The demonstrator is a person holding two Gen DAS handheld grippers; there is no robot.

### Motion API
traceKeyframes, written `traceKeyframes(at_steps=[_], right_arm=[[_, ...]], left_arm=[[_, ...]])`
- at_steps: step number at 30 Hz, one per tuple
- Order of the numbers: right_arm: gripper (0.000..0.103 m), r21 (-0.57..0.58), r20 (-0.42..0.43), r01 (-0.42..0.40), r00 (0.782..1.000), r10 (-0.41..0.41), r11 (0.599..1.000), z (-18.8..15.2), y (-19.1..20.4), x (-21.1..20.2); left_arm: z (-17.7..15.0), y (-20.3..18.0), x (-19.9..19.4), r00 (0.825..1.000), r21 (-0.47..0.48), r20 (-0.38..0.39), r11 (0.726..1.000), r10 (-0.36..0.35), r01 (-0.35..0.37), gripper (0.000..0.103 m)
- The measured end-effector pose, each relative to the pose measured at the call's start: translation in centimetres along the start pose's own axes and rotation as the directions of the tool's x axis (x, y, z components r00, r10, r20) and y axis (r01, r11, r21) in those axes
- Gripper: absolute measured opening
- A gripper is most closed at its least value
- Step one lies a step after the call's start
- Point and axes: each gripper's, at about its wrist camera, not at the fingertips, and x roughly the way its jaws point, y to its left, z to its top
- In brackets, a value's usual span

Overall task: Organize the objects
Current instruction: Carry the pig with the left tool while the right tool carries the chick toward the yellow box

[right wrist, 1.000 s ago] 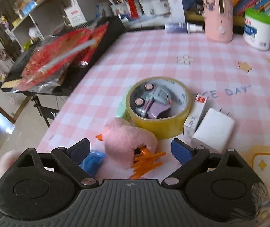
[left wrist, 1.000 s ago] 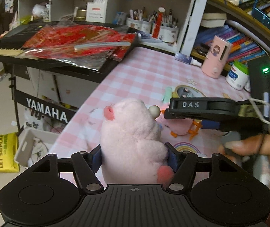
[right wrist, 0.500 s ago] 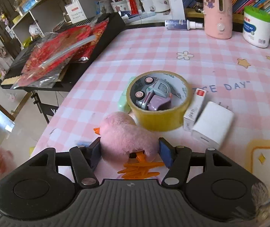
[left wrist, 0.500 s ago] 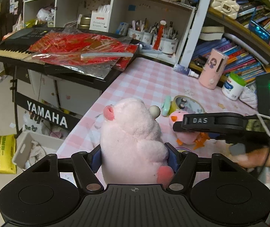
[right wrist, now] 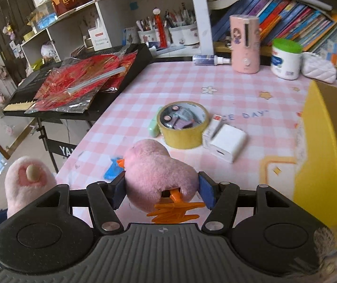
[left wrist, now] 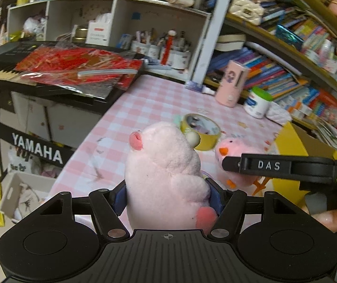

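My left gripper is shut on a pale pink plush pig and holds it above the table's near edge; the pig also shows in the right wrist view. My right gripper is shut on a pink plush bird with orange beak and feet, lifted off the pink checked tablecloth. In the left wrist view the bird sits in the right gripper to my right. A yellow box stands open at the right.
A yellow tape roll holds a small toy car. A white charger, a small white carton and a blue piece lie near it. A pink canister and a white jar stand at the back. A keyboard with red packets is left.
My right gripper closed on the pink bird and lifted it off the table. Both grippers rose with their plush toys, and the yellow box came into view at the right.
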Motion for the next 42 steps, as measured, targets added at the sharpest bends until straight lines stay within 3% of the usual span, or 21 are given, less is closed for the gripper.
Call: traceKeyframes(at_steps=[13,26,42], right_arm=[[0.06,0.085,-0.001,0.099,0.995,-0.099,0.991,-7.3,-0.4,-6.4],[0.06,0.238,-0.027,0.229,0.973,-0.229,0.944,-14.7,-3.1,-12.3],[0.06,0.345,-0.039,0.323,0.943,-0.33,0.881,-17.1,-6.5,-16.0]], left_arm=[[-4.2,-1.6,-3.6,0.992,0.085,-0.07,0.99,-0.106,0.112,0.066],[-8.5,-5.1,-5.8,0.961,0.195,-0.162,0.947,-0.226,0.256,0.066],[-9.0,-9.4,-5.9,0.93,0.28,-0.192,0.89,-0.315,0.359,0.066]])
